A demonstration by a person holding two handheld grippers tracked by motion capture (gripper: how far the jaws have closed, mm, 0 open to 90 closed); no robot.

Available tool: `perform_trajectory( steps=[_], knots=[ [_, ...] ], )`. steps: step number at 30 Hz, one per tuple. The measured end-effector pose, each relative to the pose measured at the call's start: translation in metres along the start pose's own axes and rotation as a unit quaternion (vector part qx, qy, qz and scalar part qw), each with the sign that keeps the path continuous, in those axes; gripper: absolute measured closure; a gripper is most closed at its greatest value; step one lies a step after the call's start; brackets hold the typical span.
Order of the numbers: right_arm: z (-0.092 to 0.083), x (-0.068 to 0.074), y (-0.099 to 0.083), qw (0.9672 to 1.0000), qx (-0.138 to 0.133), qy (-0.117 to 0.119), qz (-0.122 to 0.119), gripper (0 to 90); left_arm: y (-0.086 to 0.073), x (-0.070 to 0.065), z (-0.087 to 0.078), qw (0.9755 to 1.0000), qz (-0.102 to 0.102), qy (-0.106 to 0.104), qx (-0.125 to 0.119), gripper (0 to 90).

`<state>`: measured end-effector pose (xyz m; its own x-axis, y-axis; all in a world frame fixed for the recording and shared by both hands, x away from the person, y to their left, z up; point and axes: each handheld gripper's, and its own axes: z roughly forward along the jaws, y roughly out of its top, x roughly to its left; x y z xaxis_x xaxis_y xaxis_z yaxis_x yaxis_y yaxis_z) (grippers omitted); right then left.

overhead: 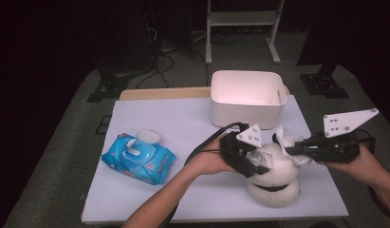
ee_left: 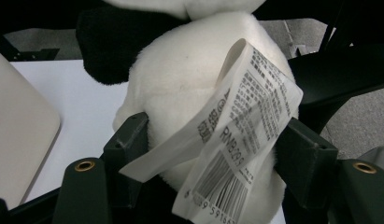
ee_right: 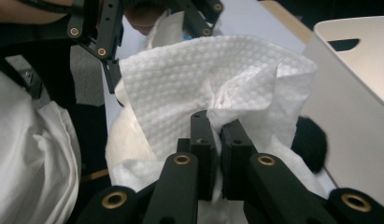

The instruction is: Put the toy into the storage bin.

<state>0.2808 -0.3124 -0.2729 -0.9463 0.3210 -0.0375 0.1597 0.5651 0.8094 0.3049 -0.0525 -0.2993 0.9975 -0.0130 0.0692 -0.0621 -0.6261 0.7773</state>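
Note:
A white plush toy (overhead: 278, 176) with black patches sits near the table's front right. My left gripper (overhead: 256, 166) is shut on its body from the left, one jaw on each side of the toy (ee_left: 189, 93). A printed paper tag (ee_left: 245, 126) with a barcode hangs over the plush between those jaws. My right gripper (overhead: 290, 151) comes in from the right, shut on a bunched white wet wipe (overhead: 287, 137). In the right gripper view the wipe (ee_right: 203, 70) spreads over the toy (ee_right: 124, 135) above my right gripper (ee_right: 217, 126).
A white plastic bin (overhead: 247, 111) stands behind the toy at the back of the white table (overhead: 183, 118). A blue pack of wet wipes (overhead: 138, 159) lies at the left with its round lid (overhead: 149, 136) flipped open. Beyond the table are a dark floor and stands.

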Motion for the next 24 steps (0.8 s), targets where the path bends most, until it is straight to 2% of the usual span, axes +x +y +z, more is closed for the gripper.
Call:
perform_trajectory(
  steps=[2,4,9,13,15,19,24],
  knots=[
    [0.006,0.002,0.002,0.9993,0.032,-0.013,-0.012,85.1,0.001,0.0,0.001,1.0,-0.001,0.004,0.005,30.6],
    [0.007,0.001,-0.001,0.9991,0.04,-0.013,-0.009,85.2,0.0,0.001,-0.001,1.0,-0.003,0.005,-0.001,29.2],
    [0.002,-0.002,-0.014,0.9994,0.027,-0.016,0.011,85.3,-0.01,0.002,-0.011,0.9999,-0.009,0.006,-0.012,29.0],
    [-0.003,-0.001,-0.02,0.9995,0.022,-0.016,0.017,85.3,-0.02,0.003,-0.015,0.9996,-0.017,0.011,-0.02,28.9],
    [-0.005,0.0,-0.023,0.9994,0.021,-0.018,0.019,85.3,-0.025,0.004,-0.016,0.9995,-0.024,0.016,-0.013,28.1],
    [-0.012,0.001,-0.033,0.9993,0.011,-0.02,0.031,85.2,-0.041,0.007,-0.007,0.9991,-0.043,0.006,0.0,27.6],
    [-0.017,0.004,-0.043,0.9991,-0.008,-0.012,0.04,85.3,-0.05,0.007,0.014,0.9981,-0.057,-0.024,0.003,25.3]
  ],
)
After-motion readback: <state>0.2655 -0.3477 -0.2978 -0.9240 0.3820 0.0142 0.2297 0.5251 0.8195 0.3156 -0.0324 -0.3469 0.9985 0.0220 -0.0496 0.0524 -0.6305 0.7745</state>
